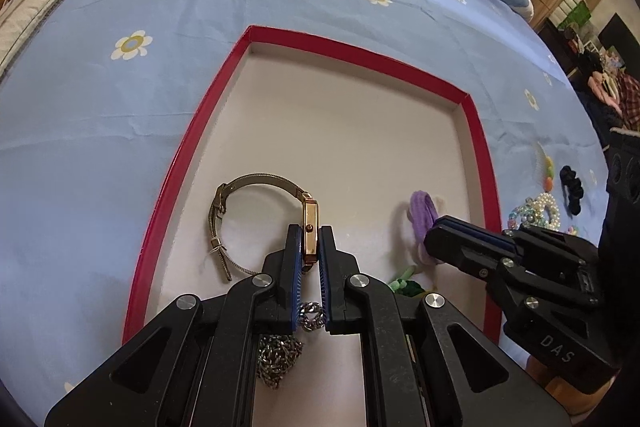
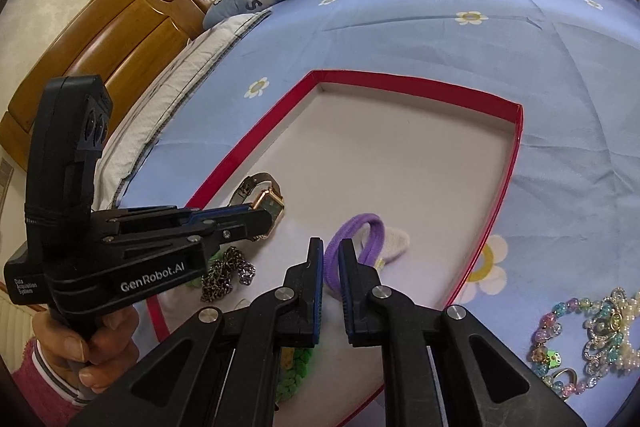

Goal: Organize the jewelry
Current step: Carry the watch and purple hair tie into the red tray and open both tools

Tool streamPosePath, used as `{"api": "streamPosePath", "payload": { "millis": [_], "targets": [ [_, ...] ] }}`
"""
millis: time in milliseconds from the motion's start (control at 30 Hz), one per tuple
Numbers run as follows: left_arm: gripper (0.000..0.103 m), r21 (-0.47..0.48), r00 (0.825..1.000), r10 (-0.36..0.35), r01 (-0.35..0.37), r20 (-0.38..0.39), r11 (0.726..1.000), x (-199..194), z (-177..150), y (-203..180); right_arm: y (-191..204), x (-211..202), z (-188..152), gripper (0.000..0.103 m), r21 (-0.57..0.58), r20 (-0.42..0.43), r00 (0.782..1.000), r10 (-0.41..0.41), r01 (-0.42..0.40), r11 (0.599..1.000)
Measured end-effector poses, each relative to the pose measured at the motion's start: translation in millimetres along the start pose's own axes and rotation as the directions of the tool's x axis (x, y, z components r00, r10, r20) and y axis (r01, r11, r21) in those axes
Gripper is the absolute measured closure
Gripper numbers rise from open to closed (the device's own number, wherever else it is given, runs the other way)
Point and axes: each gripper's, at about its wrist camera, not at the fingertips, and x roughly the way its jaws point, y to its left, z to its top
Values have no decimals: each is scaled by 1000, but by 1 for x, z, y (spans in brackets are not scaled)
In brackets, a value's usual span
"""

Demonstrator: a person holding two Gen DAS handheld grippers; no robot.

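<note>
In the red-rimmed shallow cardboard tray (image 1: 476, 131) on the blue flowered bed sheet (image 1: 120, 115), I hold jewelry with both grippers.

My left gripper (image 1: 310, 243) is clenched on the gold rectangular case of the wristwatch with a mesh metal band (image 1: 310, 227); the band curls to the left and touches the tray floor. A heap of dark metal chain (image 1: 276, 355) lies in the tray just under this gripper. My right gripper (image 2: 331, 255) has the purple elastic hair tie (image 2: 360, 247) between its fingers, which stand a little apart; if they press it I cannot tell. A pile of pearl and coloured bead bracelets (image 2: 592, 331) lies on the sheet outside the tray.
</note>
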Motion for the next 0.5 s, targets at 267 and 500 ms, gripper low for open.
{"api": "streamPosePath", "payload": {
  "millis": [267,500],
  "targets": [
    [95,-10,1000,-4,4,-1,1000,-2,-1,1,-2,-5,0,86,21,8,1000,18,-19,1000],
    [80,-7,1000,8,-8,13,1000,-7,-1,-3,-4,-21,-3,75,39,35,999,20,-21,999]
  ]
}}
